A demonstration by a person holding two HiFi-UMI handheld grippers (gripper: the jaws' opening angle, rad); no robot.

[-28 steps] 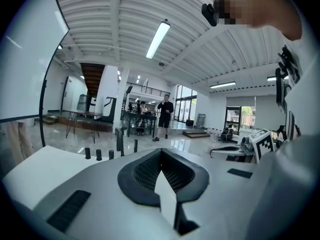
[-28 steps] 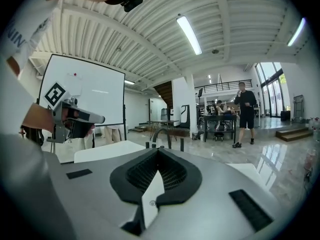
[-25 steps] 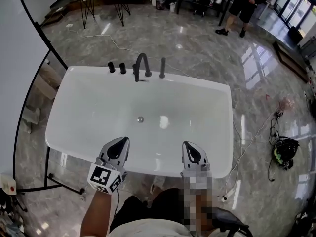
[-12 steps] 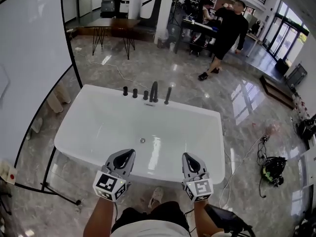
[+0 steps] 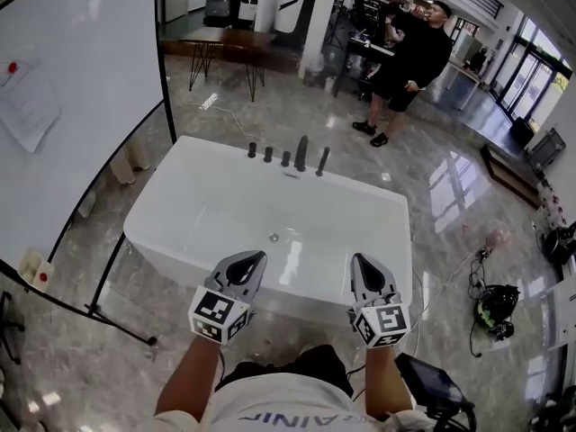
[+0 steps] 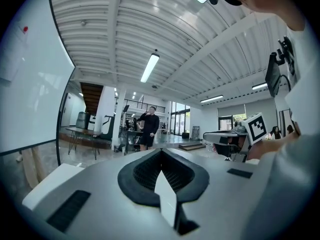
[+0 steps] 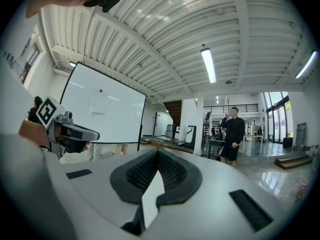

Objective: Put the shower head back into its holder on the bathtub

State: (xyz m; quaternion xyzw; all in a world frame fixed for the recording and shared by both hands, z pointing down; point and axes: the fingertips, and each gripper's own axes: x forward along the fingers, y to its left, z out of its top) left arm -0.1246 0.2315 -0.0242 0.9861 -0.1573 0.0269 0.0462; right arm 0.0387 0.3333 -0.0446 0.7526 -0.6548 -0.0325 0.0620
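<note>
Left gripper (image 5: pixel 250 261) and right gripper (image 5: pixel 362 264), jaws pressed together and empty, face the upright shower head (image 5: pixel 322 161) at twelve o'clock across the bathtub (image 5: pixel 153 210), right gripper nearer.

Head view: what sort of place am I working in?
Probably a showroom or open hall, not a home bathroom: the white bathtub stands free on a polished stone floor, a big whiteboard stands beside it, and a person stands near tables beyond.

Faucet (image 5: pixel 301 154) on bathtub's (image 5: pixel 216 210) far rim
</note>
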